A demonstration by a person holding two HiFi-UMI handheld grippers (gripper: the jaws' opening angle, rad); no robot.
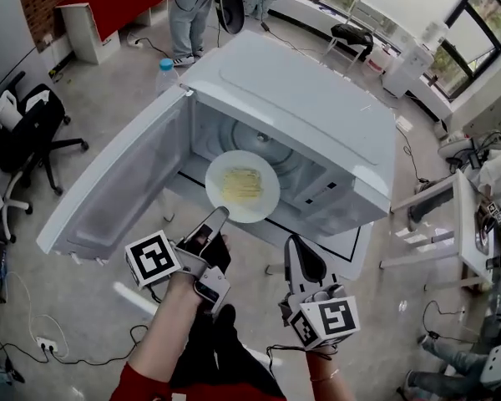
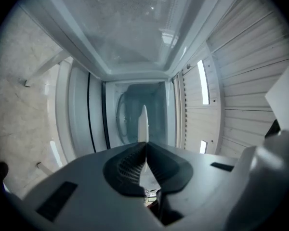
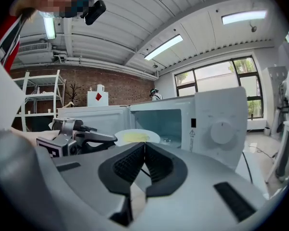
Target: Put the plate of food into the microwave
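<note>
Brick wall (image 3: 130,93), plate (image 2: 143,121) edge-on in left hand-held gripper (image 2: 146,144), food (image 1: 241,185) visible overhead

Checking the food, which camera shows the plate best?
Head view: the plate of food appears nearly whole from above, food centred. Left gripper view shows only its rim edge-on; right gripper view, a low side glimpse.
</note>
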